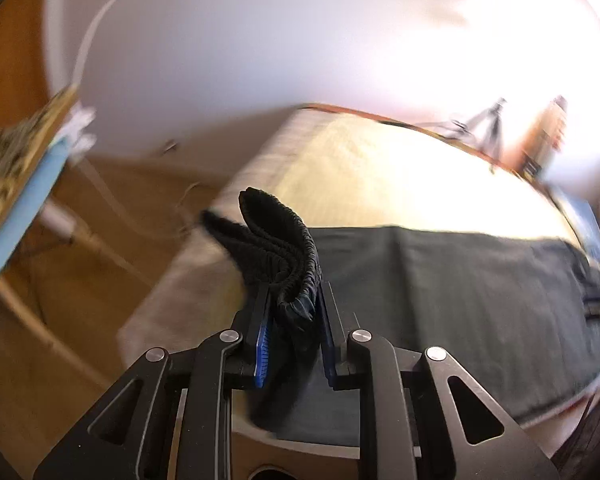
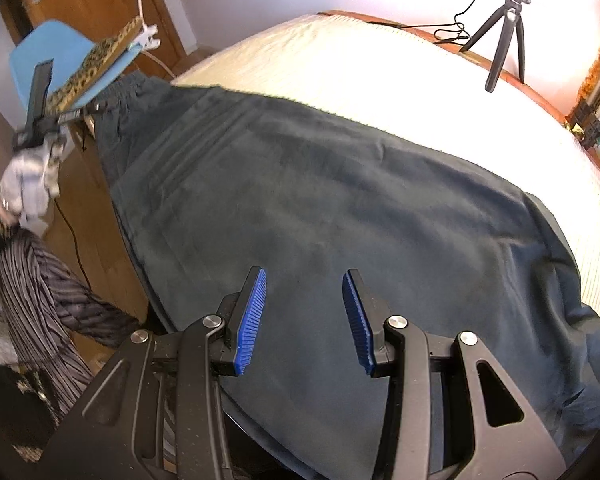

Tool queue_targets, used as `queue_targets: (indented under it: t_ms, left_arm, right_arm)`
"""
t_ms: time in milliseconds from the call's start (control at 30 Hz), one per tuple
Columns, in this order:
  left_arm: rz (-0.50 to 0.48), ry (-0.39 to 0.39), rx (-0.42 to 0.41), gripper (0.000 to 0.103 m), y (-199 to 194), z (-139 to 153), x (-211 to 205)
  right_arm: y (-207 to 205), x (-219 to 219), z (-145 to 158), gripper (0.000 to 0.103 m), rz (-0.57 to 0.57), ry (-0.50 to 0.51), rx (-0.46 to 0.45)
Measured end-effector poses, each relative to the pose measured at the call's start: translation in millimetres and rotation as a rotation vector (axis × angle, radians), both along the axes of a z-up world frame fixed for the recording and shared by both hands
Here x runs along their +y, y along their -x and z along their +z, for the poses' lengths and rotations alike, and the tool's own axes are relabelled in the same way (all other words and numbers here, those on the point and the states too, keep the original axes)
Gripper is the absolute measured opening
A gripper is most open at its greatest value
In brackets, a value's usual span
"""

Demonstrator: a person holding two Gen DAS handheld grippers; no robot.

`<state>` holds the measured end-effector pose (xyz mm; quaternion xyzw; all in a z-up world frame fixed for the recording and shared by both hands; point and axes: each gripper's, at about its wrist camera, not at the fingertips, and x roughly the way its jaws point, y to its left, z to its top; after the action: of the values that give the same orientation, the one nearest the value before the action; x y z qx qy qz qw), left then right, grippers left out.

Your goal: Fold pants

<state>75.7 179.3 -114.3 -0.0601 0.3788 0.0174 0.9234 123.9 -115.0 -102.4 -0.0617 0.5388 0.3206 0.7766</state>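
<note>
The dark pants [image 2: 320,208] lie spread across the cream bed [image 2: 340,60], and the left tool [image 1: 294,312] has its blue pads pinched on a bunched fold of the elastic waistband [image 1: 276,248], lifted clear of the bedspread. The right tool [image 2: 304,316] hovers over the cloth with its pads apart, gripping nothing. With only one corner held, I'd worry the gathered elastic slips free, or the far side drags and the fold lands crooked.

Strong daylight floods my upper right, blowing out the wall [image 1: 420,40] and bedspread [image 2: 380,64]. My left view smears with motion blur; both bend at the fisheye edges.
</note>
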Motion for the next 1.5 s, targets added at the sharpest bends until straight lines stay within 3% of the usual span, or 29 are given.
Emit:
queue_targets:
  t_ms: [133, 233, 367, 500, 733, 900, 1000, 1267, 1500]
  left_arm:
    - [-0.128, -0.014, 0.006, 0.019, -1.4, -3.6, -50.0]
    - [-0.213, -0.042, 0.008, 0.019, -1.0, -10.9, -84.4]
    - [-0.34, -0.136, 0.021, 0.019, 6.0, -25.6, -125.9]
    - [-0.41, -0.199, 0.05, 0.023, 11.9, -34.9, -144.6]
    - [-0.468, -0.142, 0.05, 0.037, 28.0, -28.5, -140.1]
    - [-0.474, -0.113, 0.011, 0.038, 41.5, -13.7, -126.0]
    - [-0.477, -0.153, -0.013, 0.039, 47.3, -7.5, -121.1]
    - [-0.536, -0.087, 0.077, 0.038, 10.8, -26.6, -131.7]
    - [-0.558, -0.052, 0.088, 0.012, 6.8, -34.9, -131.5]
  right_arm:
    - [-13.6, 12.3, 6.9, 0.042, -0.009, -0.069, 0.028]
    - [-30.3, 26.1, 8.5, 0.056, -0.039, -0.199, 0.1]
    - [-48.5, 52.9, 0.2, 0.056, -0.058, -0.353, 0.203]
    - [-65.9, 87.5, -17.9, 0.056, -0.053, -0.436, 0.295]
    - [-70.7, 120.2, -50.7, 0.056, -0.086, -0.455, 0.419]
    - [-70.4, 131.2, -60.4, 0.059, -0.096, -0.429, 0.433]
    - [-73.1, 127.1, -63.2, 0.059, -0.103, -0.423, 0.438]
    - [-77.0, 110.8, -63.7, 0.059, -0.148, -0.425, 0.437]
    - [-78.7, 114.6, -67.0, 0.059, -0.157, -0.412, 0.436]
